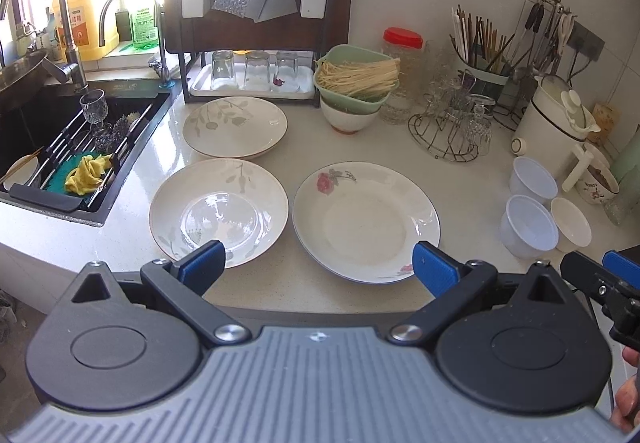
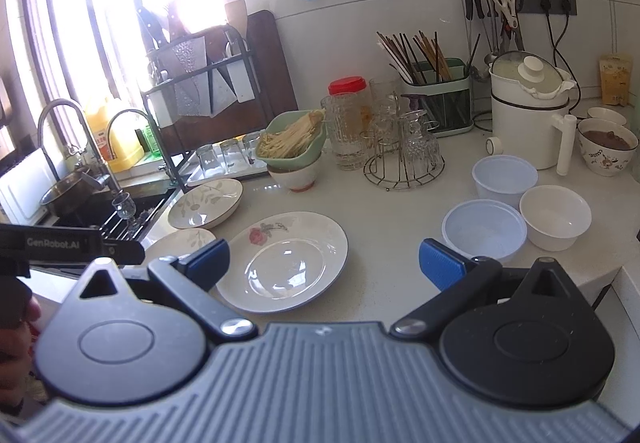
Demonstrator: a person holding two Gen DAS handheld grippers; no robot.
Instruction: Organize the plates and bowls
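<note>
Three plates [image 1: 235,127] on counter [image 1: 460,183], three bowls [image 2: 484,229] right; left gripper [image 1: 318,263] and right gripper [image 2: 324,263] spread wide, holding nothing.

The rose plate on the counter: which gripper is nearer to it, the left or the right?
Both are about equally near. The rose plate lies ahead-right of the left gripper and ahead-left of the right gripper. Both are open, touching nothing.

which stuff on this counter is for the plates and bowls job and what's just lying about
For the job:
rose-patterned white plate
two leaf-patterned white plates
two translucent plastic bowls
small white bowl

Lying about:
wire rack of glasses
green chopstick holder
white kettle
</note>
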